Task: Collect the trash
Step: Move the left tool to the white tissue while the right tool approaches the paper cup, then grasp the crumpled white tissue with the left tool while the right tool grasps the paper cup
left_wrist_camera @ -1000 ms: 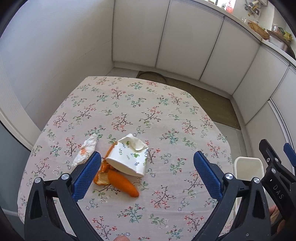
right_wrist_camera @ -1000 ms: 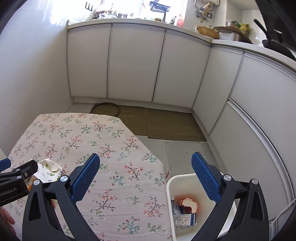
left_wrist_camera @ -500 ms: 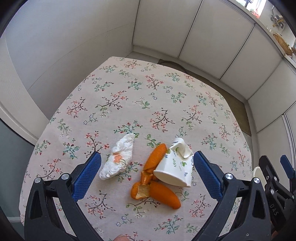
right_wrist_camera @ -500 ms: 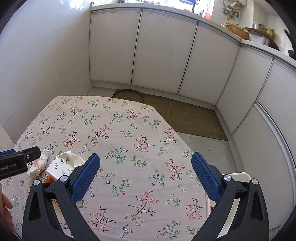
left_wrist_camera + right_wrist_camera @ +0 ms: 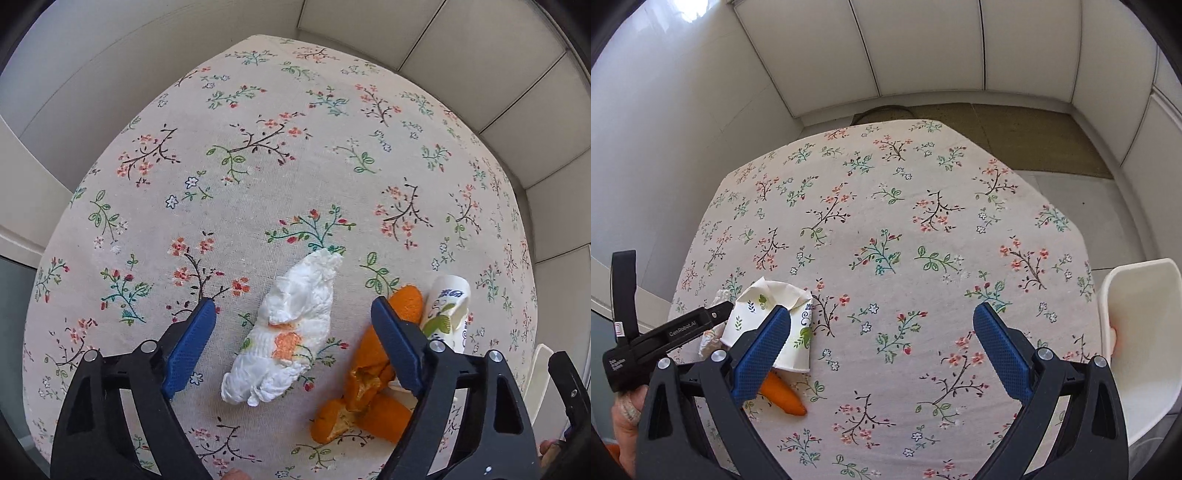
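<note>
Two blue pads of the left gripper (image 5: 291,332) are closing around the crumpled tissue (image 5: 286,332), which lies lengthwise between them in the lower middle of the left wrist view; neither pad presses on it yet, and floral cloth shows on both sides of the paper. Just right of the right-hand pad lie the orange peels (image 5: 369,387), partly hidden behind that finger, and beyond them a squashed paper cup (image 5: 448,314) on its side. All three rest on the tablecloth (image 5: 295,166).

The right gripper (image 5: 882,354) has its jaws wide apart with only cloth between them; its left pad covers part of the cup (image 5: 775,321) in the lower left of its view.

As a judgement, the main risk is the right-hand pad of the left gripper catching the peel as it comes in, dragging or pinching it with the tissue. The tissue is soft and loose, so a shallow grip could take only a fold and let the rest trail or tear away. The pads could also snag the cloth and pull it up.

Only the right wrist view shows the white bin (image 5: 1137,332) at the right edge, beside the table, with something pinkish inside, and the left gripper's black body (image 5: 665,332) with a hand (image 5: 626,424) below it. Only the left view shows the tissue whole, with its orange stain.
</note>
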### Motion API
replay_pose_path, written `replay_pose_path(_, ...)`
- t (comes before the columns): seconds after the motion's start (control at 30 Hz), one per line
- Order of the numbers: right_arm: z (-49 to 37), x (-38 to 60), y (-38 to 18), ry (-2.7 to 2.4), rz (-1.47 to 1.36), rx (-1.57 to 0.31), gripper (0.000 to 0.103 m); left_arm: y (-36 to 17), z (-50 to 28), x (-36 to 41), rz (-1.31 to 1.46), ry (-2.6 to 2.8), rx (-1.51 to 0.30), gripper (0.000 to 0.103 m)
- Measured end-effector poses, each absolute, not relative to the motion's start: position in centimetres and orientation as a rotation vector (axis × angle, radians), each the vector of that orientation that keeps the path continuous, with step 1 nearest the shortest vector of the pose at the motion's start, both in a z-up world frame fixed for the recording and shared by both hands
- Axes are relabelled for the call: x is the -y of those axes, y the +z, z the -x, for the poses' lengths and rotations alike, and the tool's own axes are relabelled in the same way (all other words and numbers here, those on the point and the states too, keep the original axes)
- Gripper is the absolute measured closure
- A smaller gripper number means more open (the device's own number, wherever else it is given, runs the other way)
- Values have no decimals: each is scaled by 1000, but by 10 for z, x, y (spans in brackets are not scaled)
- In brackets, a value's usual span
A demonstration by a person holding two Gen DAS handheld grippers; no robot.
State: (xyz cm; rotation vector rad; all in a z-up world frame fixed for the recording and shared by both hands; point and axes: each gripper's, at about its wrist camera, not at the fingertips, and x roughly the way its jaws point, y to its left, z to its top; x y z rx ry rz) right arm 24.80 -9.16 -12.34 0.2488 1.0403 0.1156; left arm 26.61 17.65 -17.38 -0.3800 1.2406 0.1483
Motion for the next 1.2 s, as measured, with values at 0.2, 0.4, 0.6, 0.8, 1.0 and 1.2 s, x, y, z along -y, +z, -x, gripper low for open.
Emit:
replay_pose_path(0.2, -254, 84, -133, 161, -262, -1089, 7, -178, -266, -172, 286, 160, -1240, 62)
replay_pose_path(0.4, -264, 69, -152, 239, -376, -1183, 7, -160, -251, -178, 285, 134, -1212, 66)
replay_pose_path(0.6, -275, 32, -143, 220, -329, -1145, 7, -103, -222, -190, 300, 105, -1067, 66)
replay_pose_path(0.8, -259, -28, -131, 229, 3, -1044, 7, -68, -210, -197, 320, 100, -978, 66)
replay_pose_path(1.0, -251, -52, -151, 214, 193, -1000, 7, -66, -205, -206, 349, 99, -982, 66)
replay_pose_path(1.2, -254, -50, -167, 271, 171, -1051, 40, -68, -205, -207, 356, 89, -990, 66)
